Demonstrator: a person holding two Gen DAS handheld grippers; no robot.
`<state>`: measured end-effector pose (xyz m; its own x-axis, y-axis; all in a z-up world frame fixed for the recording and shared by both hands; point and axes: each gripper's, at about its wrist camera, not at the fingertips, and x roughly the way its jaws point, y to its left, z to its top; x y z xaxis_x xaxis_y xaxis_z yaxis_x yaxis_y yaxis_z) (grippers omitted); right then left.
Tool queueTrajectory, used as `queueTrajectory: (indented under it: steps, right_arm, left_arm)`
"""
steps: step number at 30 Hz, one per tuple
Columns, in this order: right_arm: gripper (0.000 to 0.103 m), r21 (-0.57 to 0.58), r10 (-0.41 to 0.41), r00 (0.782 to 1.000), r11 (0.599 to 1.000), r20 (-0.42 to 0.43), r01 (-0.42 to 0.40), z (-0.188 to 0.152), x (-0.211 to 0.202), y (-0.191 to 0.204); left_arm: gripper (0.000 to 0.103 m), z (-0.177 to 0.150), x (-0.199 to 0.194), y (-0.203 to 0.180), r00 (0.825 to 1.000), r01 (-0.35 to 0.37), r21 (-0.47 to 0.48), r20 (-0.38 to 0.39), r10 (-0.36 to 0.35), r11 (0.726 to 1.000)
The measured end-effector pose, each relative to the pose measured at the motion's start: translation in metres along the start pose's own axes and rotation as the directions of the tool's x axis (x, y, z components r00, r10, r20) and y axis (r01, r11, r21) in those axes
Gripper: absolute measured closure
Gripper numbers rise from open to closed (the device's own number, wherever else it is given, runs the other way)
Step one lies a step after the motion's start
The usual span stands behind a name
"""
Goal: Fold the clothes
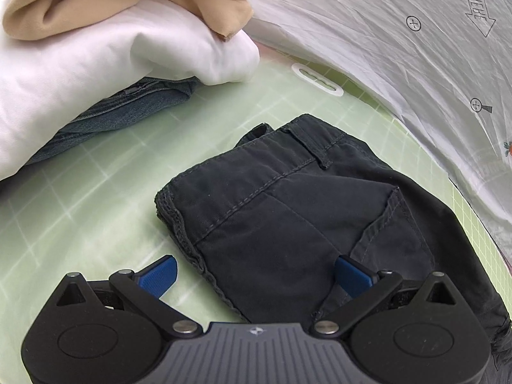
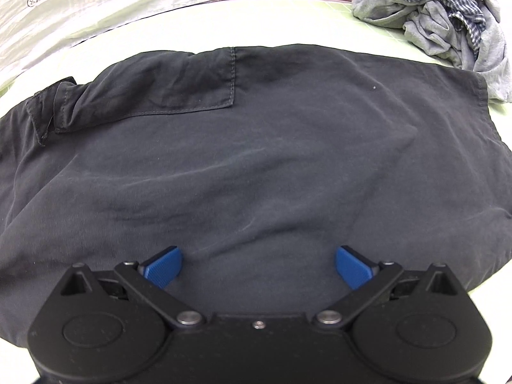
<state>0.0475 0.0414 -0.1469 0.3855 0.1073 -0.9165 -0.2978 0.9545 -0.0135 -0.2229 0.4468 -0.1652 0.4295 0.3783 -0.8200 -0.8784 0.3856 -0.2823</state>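
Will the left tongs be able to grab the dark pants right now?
Probably yes. The left tongs are open right over the dark pants, with nothing in between.

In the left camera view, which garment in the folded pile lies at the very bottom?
The blue denim piece. It lies directly on the green mat, under the white garment, which carries the beige one.

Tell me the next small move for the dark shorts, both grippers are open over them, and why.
Probably lower the left gripper and close on the dark shorts at their near edge: its jaws stand open astride that edge, holding nothing. The right gripper hovers open too.
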Motion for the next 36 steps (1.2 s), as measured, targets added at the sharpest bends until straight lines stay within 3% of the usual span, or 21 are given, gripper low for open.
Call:
queueTrajectory:
  steps: [14, 16, 18, 19, 23, 26, 31, 33, 36]
  right_arm:
    - [0.000, 0.047, -0.018, 0.999, 0.999, -0.032, 0.020, 0.009, 0.006, 0.002]
    - [0.000, 0.043, -0.018, 1.000, 0.999, -0.025, 0.019, 0.007, 0.006, 0.002]
    - [0.000, 0.045, -0.018, 1.000, 0.999, -0.021, 0.019, 0.007, 0.006, 0.002]
    - [0.000, 0.046, -0.018, 1.000, 0.999, -0.019, 0.019, 0.007, 0.006, 0.002]
    - [0.000, 0.048, -0.018, 1.000, 0.999, -0.016, 0.019, 0.006, 0.005, 0.003]
    - [0.000, 0.041, -0.016, 1.000, 0.999, -0.002, 0.016, 0.004, 0.004, 0.003]
    - [0.000, 0.030, -0.010, 0.999, 0.999, 0.034, 0.009, -0.002, 0.002, 0.002]
    - [0.000, 0.026, -0.008, 0.999, 1.000, 0.049, 0.007, -0.004, 0.002, 0.002]
    - [0.000, 0.019, 0.001, 0.998, 1.000, 0.061, -0.002, -0.006, 0.001, 0.000]
  left_arm:
    - [0.003, 0.004, 0.020, 0.002, 1.000, -0.013, 0.003, 0.029, 0.013, 1.000]
    - [0.013, 0.004, 0.018, 0.000, 0.999, -0.020, 0.012, 0.039, 0.019, 1.000]
    - [0.040, 0.004, 0.016, -0.001, 0.999, -0.003, 0.027, 0.044, 0.002, 1.000]
    - [0.048, 0.005, 0.014, -0.002, 0.999, 0.016, 0.035, 0.045, -0.017, 0.999]
    - [0.062, 0.010, 0.000, -0.019, 0.997, 0.034, 0.100, 0.058, -0.040, 0.994]
    - [0.067, 0.016, -0.022, -0.039, 0.990, 0.102, 0.183, 0.080, -0.118, 0.978]
    - [0.068, 0.014, -0.069, -0.097, 0.960, 0.196, 0.340, 0.125, -0.251, 0.920]
    - [0.068, 0.005, -0.085, -0.128, 0.939, 0.253, 0.418, 0.111, -0.326, 0.873]
    - [0.068, -0.021, -0.089, -0.175, 0.910, 0.336, 0.531, 0.031, -0.413, 0.778]
